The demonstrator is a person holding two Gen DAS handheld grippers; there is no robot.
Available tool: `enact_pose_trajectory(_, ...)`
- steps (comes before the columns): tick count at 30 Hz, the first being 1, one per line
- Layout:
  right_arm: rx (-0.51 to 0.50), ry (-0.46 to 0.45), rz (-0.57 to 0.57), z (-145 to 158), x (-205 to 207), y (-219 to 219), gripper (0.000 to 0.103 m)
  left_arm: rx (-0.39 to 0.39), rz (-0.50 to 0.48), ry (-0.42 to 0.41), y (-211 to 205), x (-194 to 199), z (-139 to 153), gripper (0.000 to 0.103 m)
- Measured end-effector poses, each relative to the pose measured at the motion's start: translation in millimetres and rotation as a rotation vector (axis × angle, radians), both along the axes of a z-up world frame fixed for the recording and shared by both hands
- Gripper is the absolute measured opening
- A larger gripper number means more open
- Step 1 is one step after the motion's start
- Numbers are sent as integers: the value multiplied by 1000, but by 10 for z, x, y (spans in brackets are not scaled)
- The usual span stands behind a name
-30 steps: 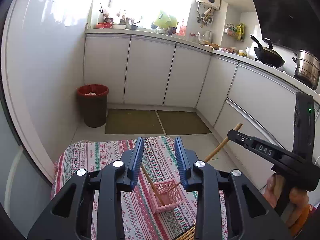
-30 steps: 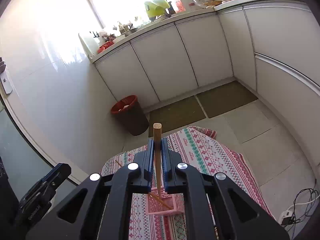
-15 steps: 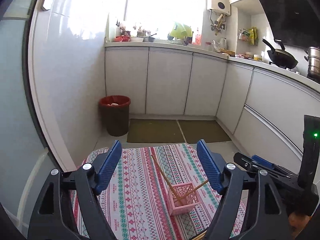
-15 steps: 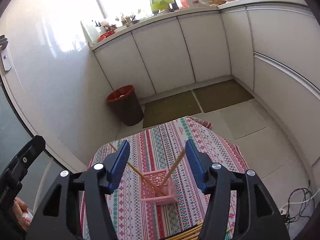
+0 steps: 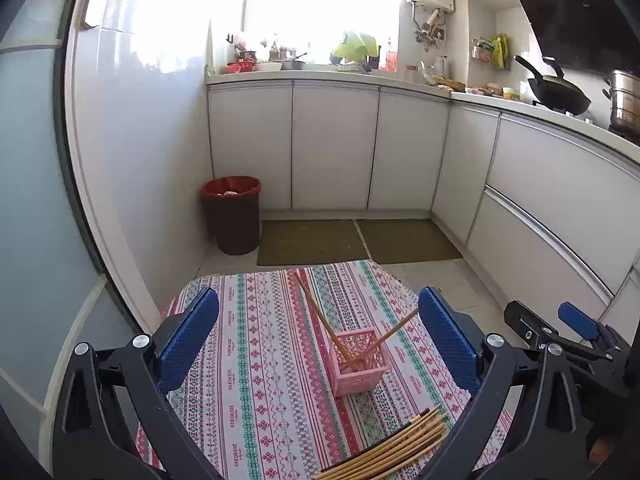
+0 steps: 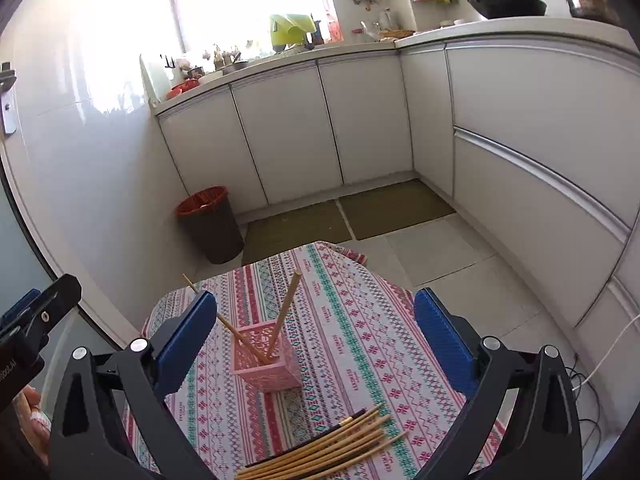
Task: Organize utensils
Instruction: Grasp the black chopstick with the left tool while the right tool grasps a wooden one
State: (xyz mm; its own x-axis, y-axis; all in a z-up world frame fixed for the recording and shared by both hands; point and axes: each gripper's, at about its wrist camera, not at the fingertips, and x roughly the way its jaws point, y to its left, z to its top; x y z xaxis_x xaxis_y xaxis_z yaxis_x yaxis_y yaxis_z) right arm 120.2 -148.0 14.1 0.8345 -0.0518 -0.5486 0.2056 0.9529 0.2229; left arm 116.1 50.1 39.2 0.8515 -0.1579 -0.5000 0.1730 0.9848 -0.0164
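A pink lattice basket (image 5: 357,362) (image 6: 267,356) stands on a patterned tablecloth (image 5: 260,352) (image 6: 360,332). Two wooden chopsticks (image 5: 320,312) (image 6: 285,312) lean in it, crossing. A bundle of several chopsticks (image 5: 396,446) (image 6: 328,450) lies flat on the cloth at the near edge. My left gripper (image 5: 320,344) is open and empty, held above the near side of the table. My right gripper (image 6: 316,340) is open and empty too, above the basket's near side. The right gripper also shows at the right edge of the left wrist view (image 5: 560,328).
A red-rimmed waste bin (image 5: 232,216) (image 6: 210,230) stands on the floor by the wall beyond the table. White kitchen cabinets (image 5: 332,148) run along the back and right. Two floor mats (image 5: 356,240) lie in front of them. A cable (image 6: 608,356) trails on the floor at right.
The right gripper let go of the chopstick, which now leans in the basket. Both grippers opened wide and drew back and up from the basket.
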Motion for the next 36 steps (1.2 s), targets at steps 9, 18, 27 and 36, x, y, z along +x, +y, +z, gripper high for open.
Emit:
enact_pose_trajectory(9, 38, 132, -87, -455, -448, -514, 96, 120, -279, 314, -558, 81, -651, 96)
enact_pose_trajectory(18, 213, 289, -285, -1216, -806, -1295, 96, 187, -491, 679, -1262, 324, -1645, 96)
enact_pose_trajectory(27, 353, 341, -322, -1463, -811, -1581, 96, 149, -449, 854, -1604, 789, -2239, 93)
enact_pose_trajectory(36, 385, 387, -308, -1615, -752, -1648, 96, 273, -406, 868, -1713, 980, -2518, 48)
